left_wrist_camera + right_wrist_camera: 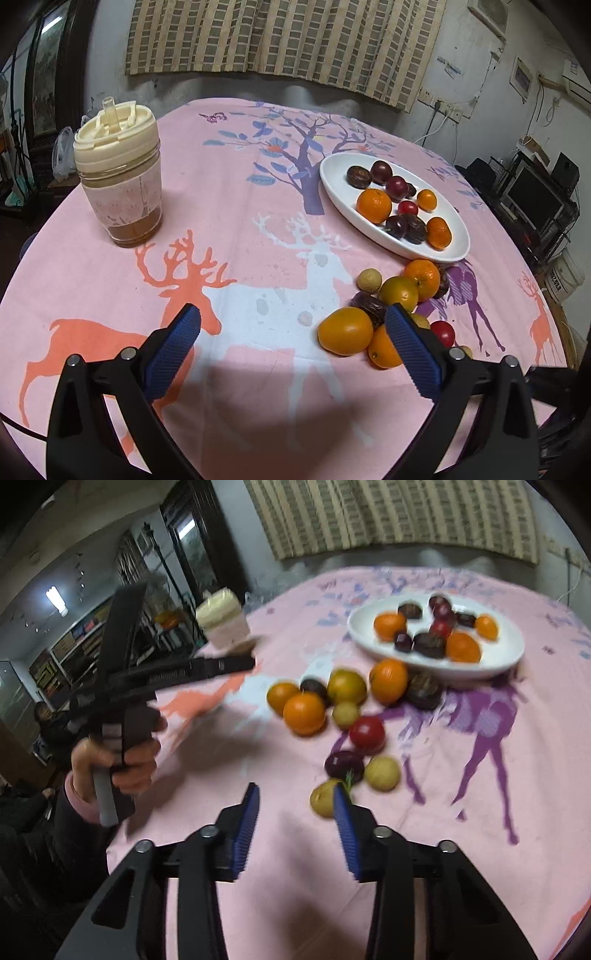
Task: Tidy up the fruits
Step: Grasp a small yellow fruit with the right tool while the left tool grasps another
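My tablecloth (258, 206) is pink, printed with orange, white and purple deer and a purple tree. My plate (334, 173) is white, holding orange, dark red and brown fruit. My tongs' pads (173, 350) are blue on black arms. The cup's lid (114, 129) is cream

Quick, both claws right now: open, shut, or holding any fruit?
Left claw: open wide, holding nothing.
Right claw: open, narrower, nothing between its pads.
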`<action>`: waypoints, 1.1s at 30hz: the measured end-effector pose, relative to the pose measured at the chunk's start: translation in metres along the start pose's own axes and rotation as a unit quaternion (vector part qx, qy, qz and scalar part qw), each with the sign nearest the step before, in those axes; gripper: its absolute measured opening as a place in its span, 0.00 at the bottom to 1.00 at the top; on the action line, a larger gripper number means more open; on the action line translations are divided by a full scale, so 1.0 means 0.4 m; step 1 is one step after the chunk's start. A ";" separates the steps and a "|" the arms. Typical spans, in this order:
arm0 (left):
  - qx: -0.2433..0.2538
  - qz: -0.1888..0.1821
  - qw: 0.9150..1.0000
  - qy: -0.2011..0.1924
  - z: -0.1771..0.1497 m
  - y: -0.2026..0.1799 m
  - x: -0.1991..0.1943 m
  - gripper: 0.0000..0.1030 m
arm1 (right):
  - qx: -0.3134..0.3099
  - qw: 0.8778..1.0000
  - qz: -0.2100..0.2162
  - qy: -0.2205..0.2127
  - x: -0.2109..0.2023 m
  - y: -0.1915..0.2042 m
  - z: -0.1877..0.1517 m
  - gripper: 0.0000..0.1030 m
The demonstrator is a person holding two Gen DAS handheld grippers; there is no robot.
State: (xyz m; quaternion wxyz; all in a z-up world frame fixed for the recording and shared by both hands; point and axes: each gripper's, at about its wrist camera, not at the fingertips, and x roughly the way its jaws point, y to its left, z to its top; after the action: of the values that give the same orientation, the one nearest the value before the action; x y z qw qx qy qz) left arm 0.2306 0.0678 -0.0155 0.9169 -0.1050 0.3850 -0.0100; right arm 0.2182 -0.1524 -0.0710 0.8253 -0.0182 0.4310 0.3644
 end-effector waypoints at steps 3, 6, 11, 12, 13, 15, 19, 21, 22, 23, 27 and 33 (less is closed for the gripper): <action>0.000 -0.002 1.000 -0.012 0.002 -0.002 -0.014 0.95 | 0.006 0.999 -0.034 0.022 0.025 -0.005 -0.009 0.35; 0.006 -0.003 1.000 -0.018 0.001 -0.009 -0.023 0.95 | 0.010 0.999 -0.039 0.024 0.028 -0.007 -0.010 0.36; 0.012 -0.011 1.000 -0.018 -0.002 -0.017 -0.030 0.95 | 0.006 0.998 -0.056 0.037 0.069 -0.010 0.001 0.34; 0.014 -0.012 1.000 -0.019 -0.003 -0.020 -0.030 0.95 | 0.004 0.998 -0.062 0.034 0.072 -0.010 0.007 0.34; 0.016 -0.012 1.000 -0.018 -0.004 -0.020 -0.031 0.95 | 0.002 0.997 -0.067 0.032 0.076 -0.010 0.009 0.34; 0.018 -0.014 1.000 -0.018 -0.006 -0.021 -0.032 0.95 | 0.002 0.997 -0.070 0.029 0.072 -0.014 0.007 0.27; 0.051 -0.042 0.998 -0.012 -0.018 -0.047 -0.033 0.94 | 0.018 0.999 -0.040 -0.007 0.026 -0.024 0.013 0.26; 0.089 -0.059 0.994 -0.007 -0.032 -0.084 -0.031 0.83 | 0.027 0.999 -0.032 -0.029 0.002 -0.032 0.018 0.27; 0.115 -0.068 0.991 -0.001 -0.042 -0.107 -0.028 0.69 | 0.036 0.998 -0.027 -0.038 -0.012 -0.041 0.019 0.27; 0.138 -0.077 0.987 0.006 -0.052 -0.129 -0.023 0.63 | 0.041 0.998 -0.025 -0.042 -0.020 -0.048 0.019 0.27; 0.191 -0.095 0.976 0.033 -0.088 -0.187 0.003 0.53 | 0.062 0.996 -0.031 -0.049 -0.030 -0.072 0.019 0.27; 0.186 -0.078 0.979 0.041 -0.081 -0.196 0.043 0.53 | 0.058 0.996 -0.027 -0.056 -0.039 -0.060 0.018 0.27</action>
State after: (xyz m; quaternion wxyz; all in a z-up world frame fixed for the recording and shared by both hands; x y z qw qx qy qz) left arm 0.2249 -0.0165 -0.0339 0.9001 0.0381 0.4044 -0.1576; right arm 0.2323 -0.1768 -0.0620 0.8574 0.0388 0.4035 0.3172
